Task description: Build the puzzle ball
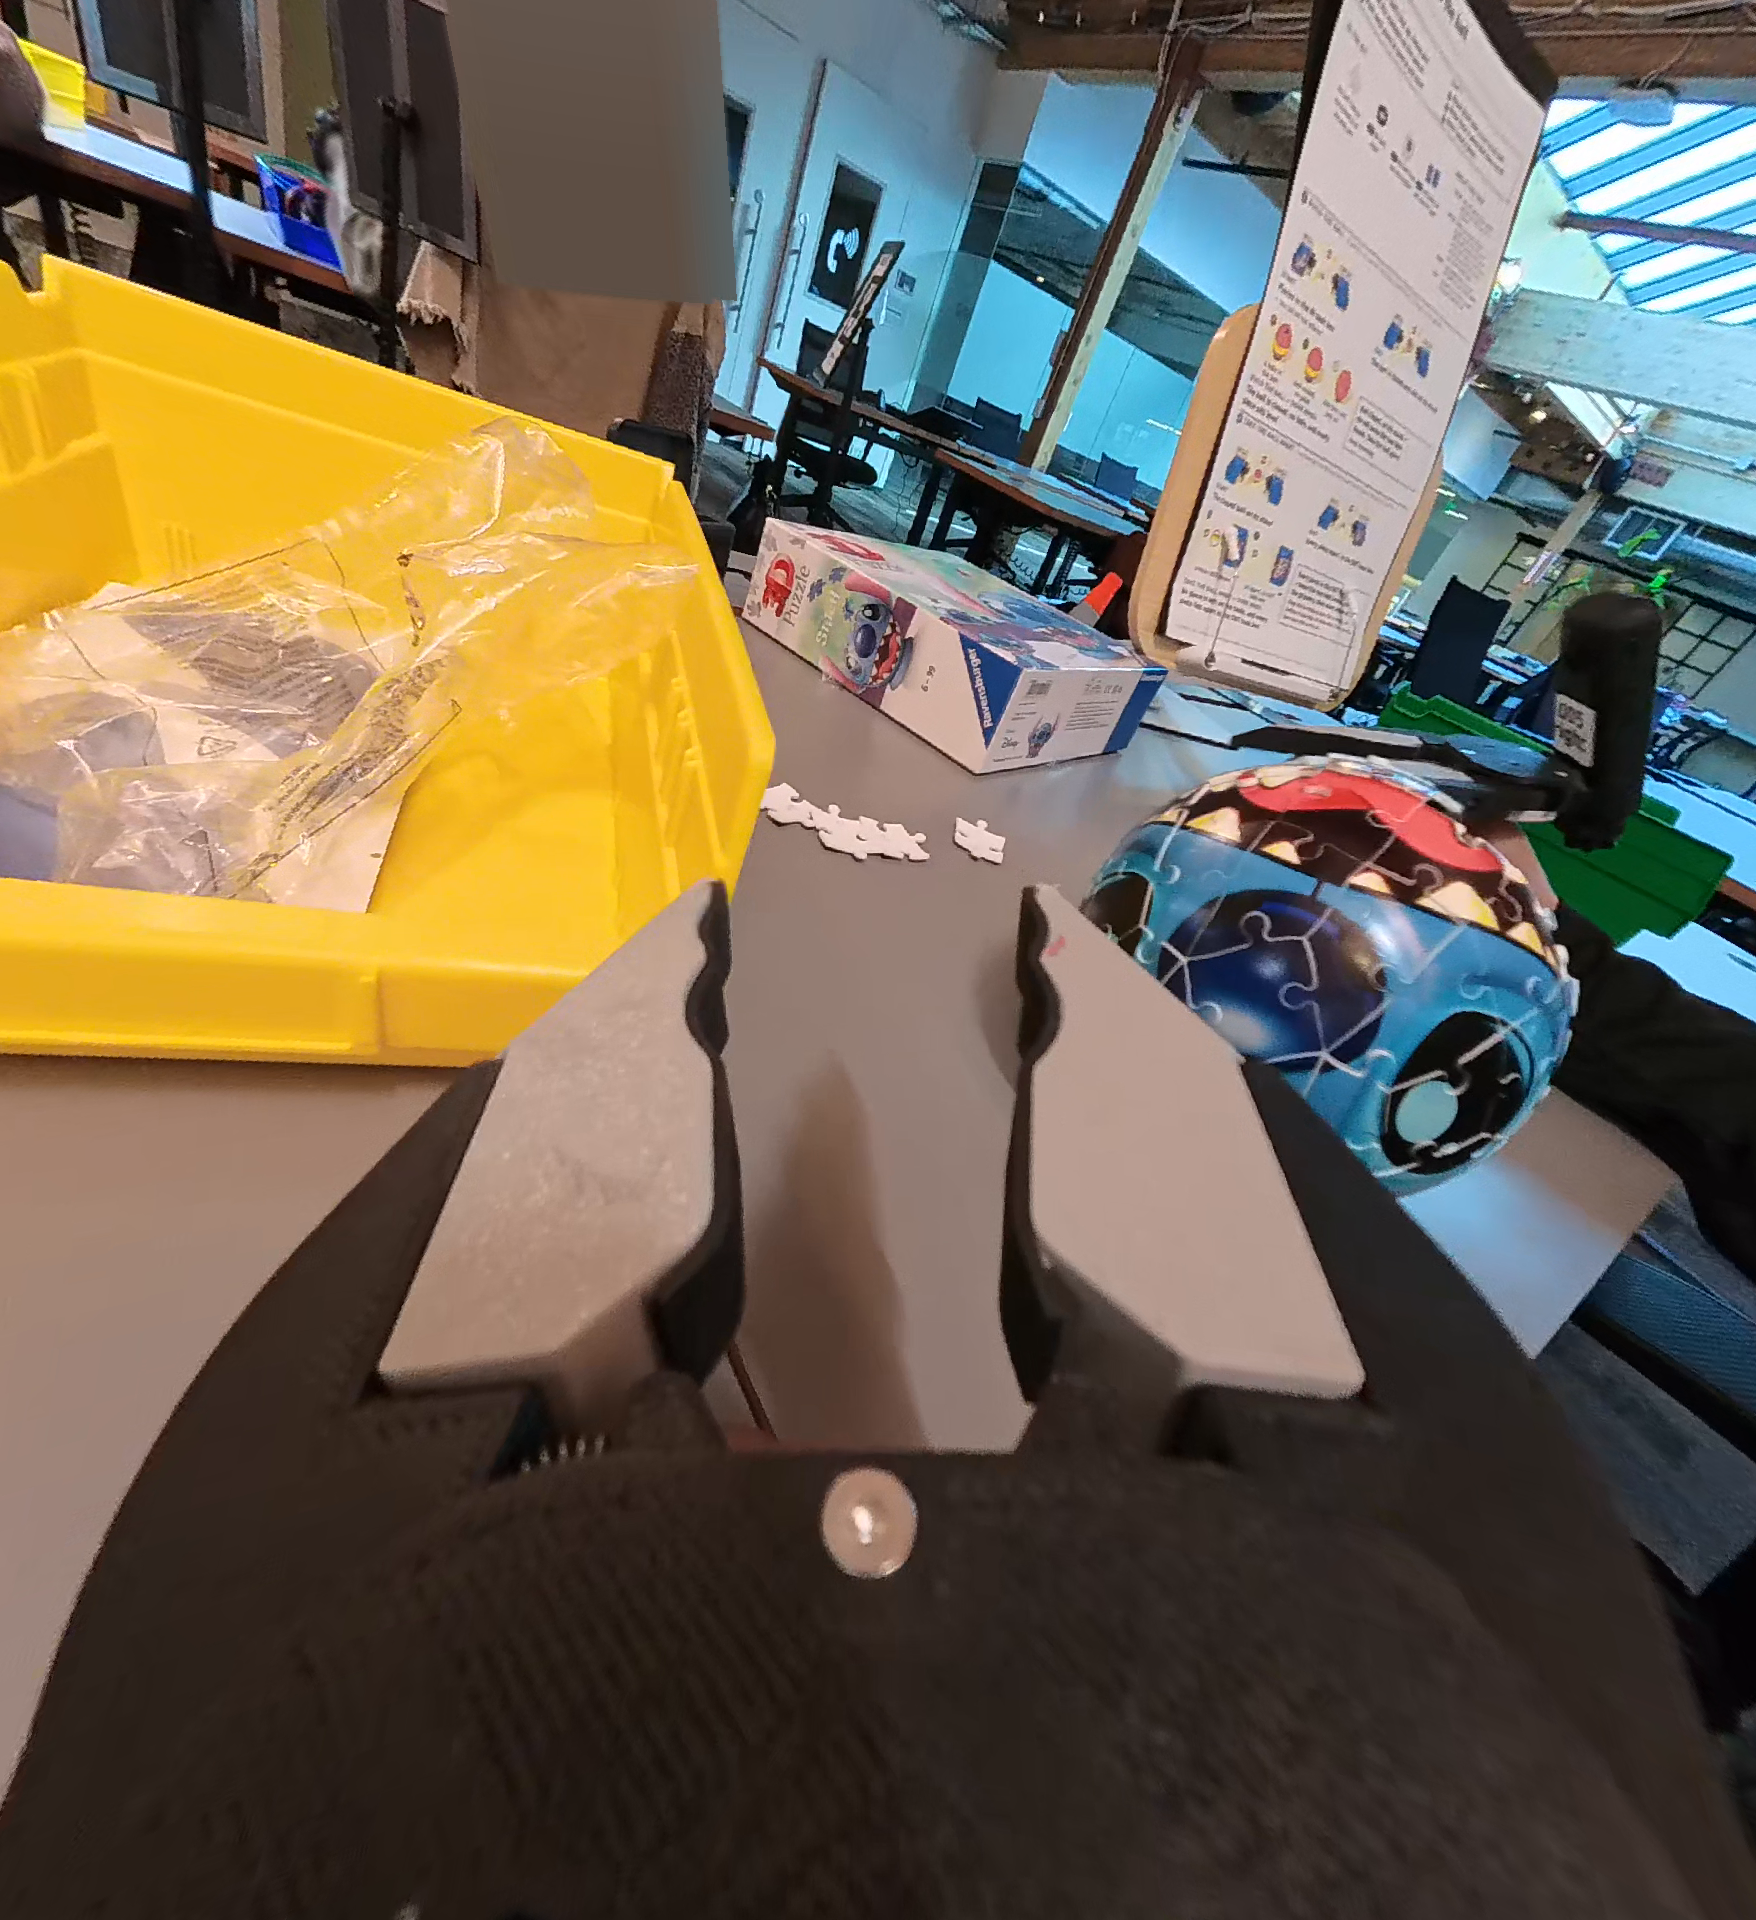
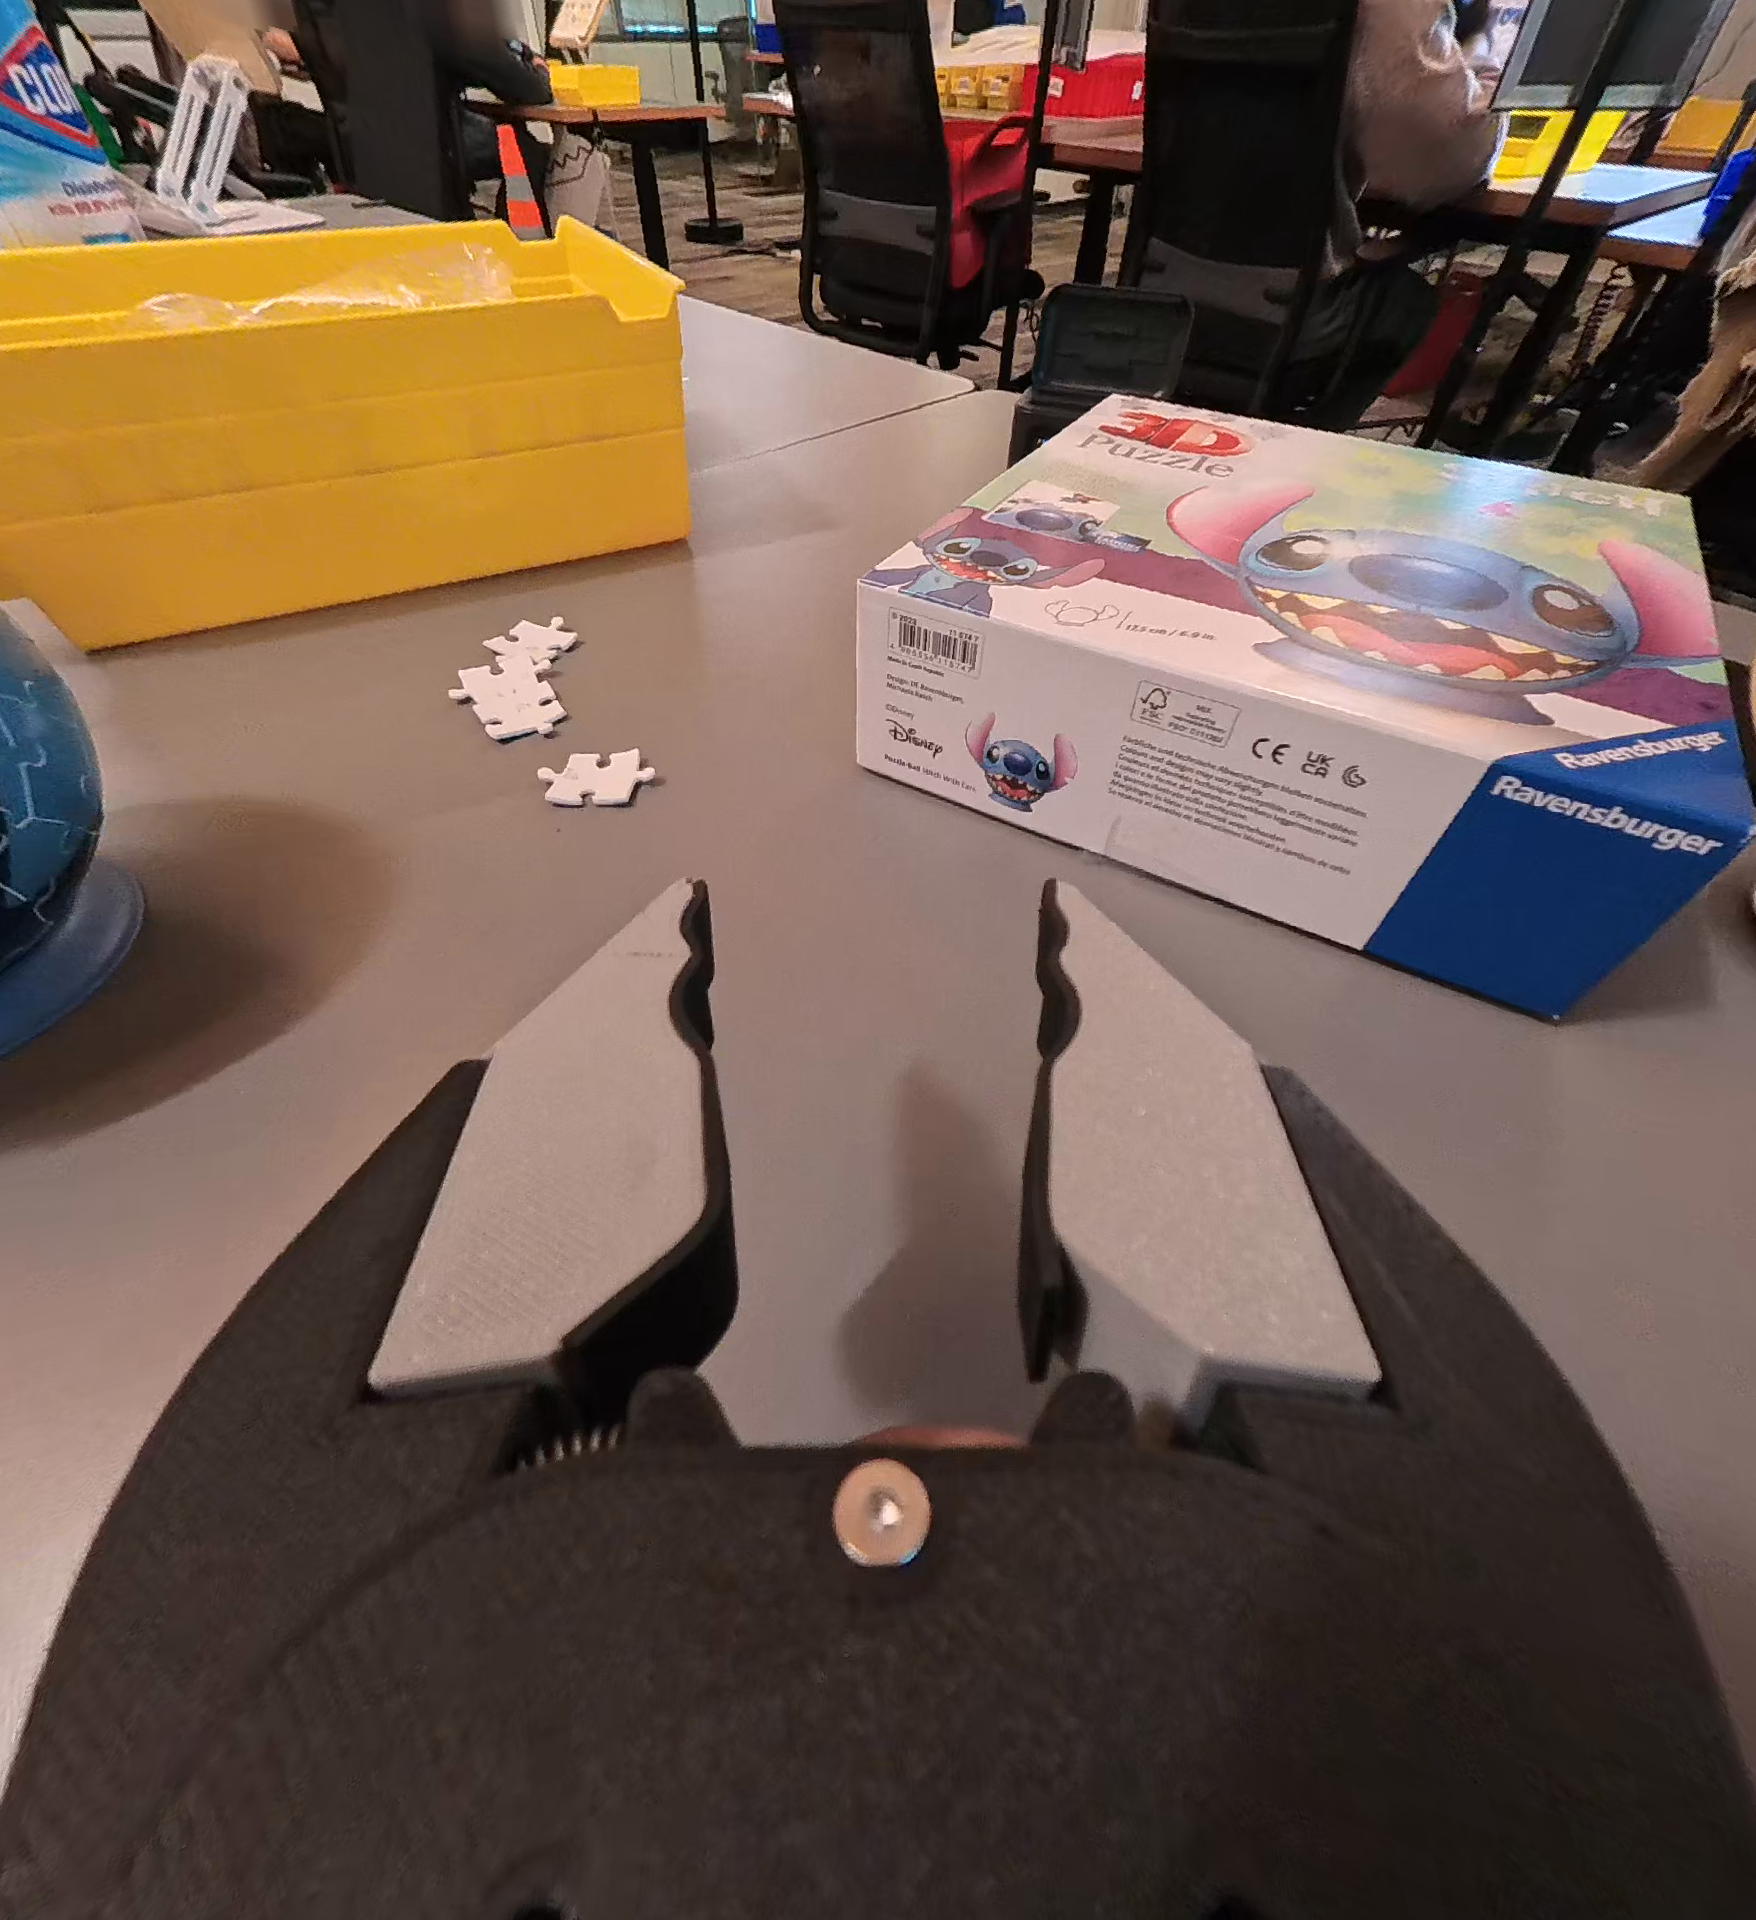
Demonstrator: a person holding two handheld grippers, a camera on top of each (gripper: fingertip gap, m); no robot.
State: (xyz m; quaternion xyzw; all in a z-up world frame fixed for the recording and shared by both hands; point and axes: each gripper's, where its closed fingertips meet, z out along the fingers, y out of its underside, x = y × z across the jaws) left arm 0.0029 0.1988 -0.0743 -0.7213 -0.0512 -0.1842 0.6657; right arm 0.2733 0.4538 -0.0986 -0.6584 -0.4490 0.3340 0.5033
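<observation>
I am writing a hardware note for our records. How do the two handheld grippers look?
Both look alike. The left gripper and the right gripper each have a textured matte black body with a silver screw head at its centre. Two grey wedge-shaped fingers carry black inner pads with wavy tips. No cables show.

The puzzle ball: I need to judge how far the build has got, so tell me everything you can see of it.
The puzzle ball looks like glossy interlocking plastic pieces: blue, with a dark nose, a ringed eye, and a red mouth edged with pale teeth. It sits on a blue ring stand on the grey table, tilted so that the face leans sideways. Neither gripper touches it. Whether any gaps remain cannot be seen.
</observation>
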